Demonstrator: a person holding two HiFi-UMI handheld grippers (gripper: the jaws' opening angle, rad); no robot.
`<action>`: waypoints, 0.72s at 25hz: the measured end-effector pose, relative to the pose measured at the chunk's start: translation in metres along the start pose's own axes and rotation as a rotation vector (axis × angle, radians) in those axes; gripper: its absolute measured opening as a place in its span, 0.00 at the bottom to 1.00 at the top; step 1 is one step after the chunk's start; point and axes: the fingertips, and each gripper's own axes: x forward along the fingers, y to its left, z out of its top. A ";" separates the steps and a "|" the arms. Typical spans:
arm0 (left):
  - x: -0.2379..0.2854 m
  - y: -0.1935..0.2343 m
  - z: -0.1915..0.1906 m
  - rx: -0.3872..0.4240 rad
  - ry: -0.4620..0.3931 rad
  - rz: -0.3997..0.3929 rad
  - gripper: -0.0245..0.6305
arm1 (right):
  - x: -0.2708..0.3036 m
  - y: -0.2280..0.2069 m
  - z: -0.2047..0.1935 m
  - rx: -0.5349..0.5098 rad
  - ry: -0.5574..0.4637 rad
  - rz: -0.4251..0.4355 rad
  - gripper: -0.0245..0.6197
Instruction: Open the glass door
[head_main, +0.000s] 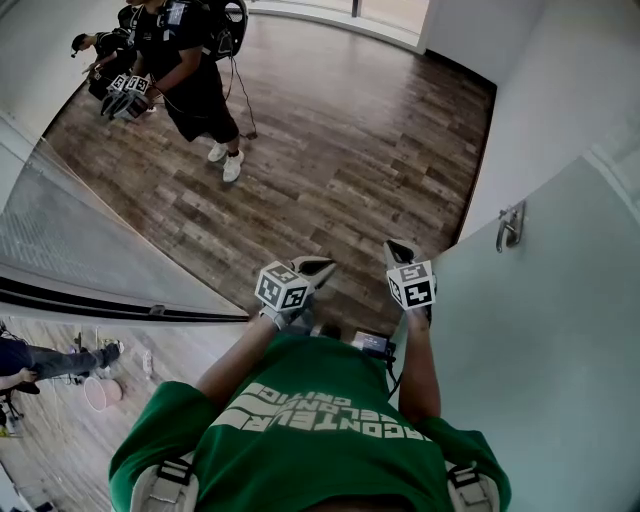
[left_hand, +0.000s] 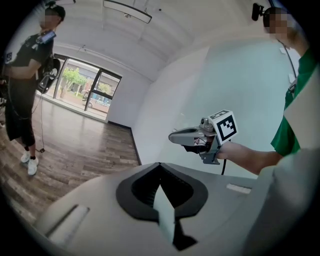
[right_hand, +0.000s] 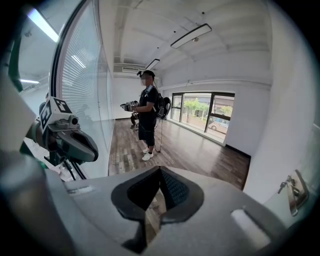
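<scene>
The glass door (head_main: 560, 340) is a tall frosted pale-green panel standing upright along the person's right side, its long axis vertical. Its broad face is turned toward the person, and its near edge runs just beside the right gripper (head_main: 393, 246). Whether the two touch cannot be told. Beyond the door rises a white wall (head_main: 540, 80).

A wooden floor (head_main: 340, 140) stretches open ahead through the doorway. To the left runs a glass wall (head_main: 70, 240) with blinds behind it, set on a dark floor track. A person in black (head_main: 190, 70) stands further off on the floor near that wall, well clear of the doorway. Windows (right_hand: 200, 112) close the far end of the room.

The left gripper (head_main: 325, 266) and the right gripper are held side by side in front of the chest, pointing forward and slightly down. Each has its jaws closed tip to tip on nothing.

The metal handle (head_main: 511, 226) sits on the door beside the white wall, apart from both grippers.
</scene>
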 end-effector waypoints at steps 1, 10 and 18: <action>-0.003 0.002 0.001 -0.001 -0.003 0.004 0.06 | -0.001 0.004 0.002 -0.002 -0.004 0.008 0.03; -0.023 0.019 -0.004 -0.017 -0.010 -0.006 0.06 | 0.000 0.037 0.008 0.009 -0.022 0.046 0.03; -0.072 0.055 0.006 -0.033 -0.036 0.012 0.06 | 0.006 0.082 0.029 0.054 -0.033 0.060 0.03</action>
